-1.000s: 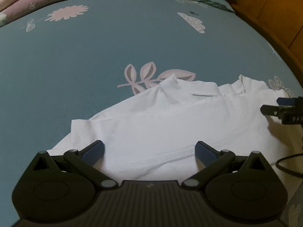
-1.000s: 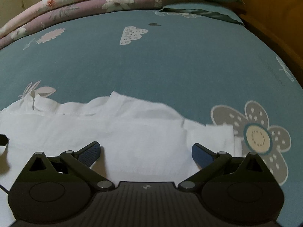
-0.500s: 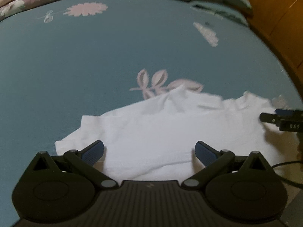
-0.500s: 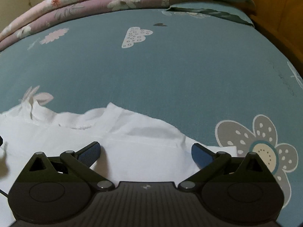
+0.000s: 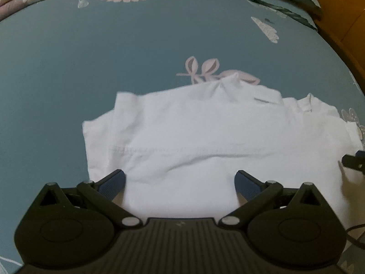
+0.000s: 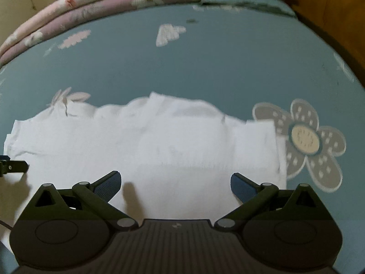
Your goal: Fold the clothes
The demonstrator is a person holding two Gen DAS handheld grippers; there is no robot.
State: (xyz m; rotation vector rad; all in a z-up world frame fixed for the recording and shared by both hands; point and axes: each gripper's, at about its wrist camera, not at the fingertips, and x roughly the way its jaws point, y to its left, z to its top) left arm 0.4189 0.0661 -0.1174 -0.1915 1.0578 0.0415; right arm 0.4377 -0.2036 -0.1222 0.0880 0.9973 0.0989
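Note:
A white shirt (image 5: 205,137) lies spread and partly folded on a teal bedsheet (image 5: 91,57), its collar at the far edge. The left gripper (image 5: 179,182) hovers open over the shirt's near left part, nothing between its blue pads. In the right wrist view the same shirt (image 6: 148,146) fills the middle, and the right gripper (image 6: 174,183) stands open above its near hem, empty too. A tip of the right gripper (image 5: 353,159) shows at the left view's right edge; a tip of the left gripper (image 6: 13,165) shows at the right view's left edge.
The sheet carries flower prints, a large grey one (image 6: 305,141) beside the shirt's right edge. Folded pink floral quilts (image 6: 91,2) are stacked at the far end. A wooden bed frame (image 6: 330,11) runs along the right. A black cable (image 5: 355,235) lies near right.
Both grippers have moved back and up from the shirt, so more of it shows. The shirt's left side now lies squarer. Both grippers stayed open.

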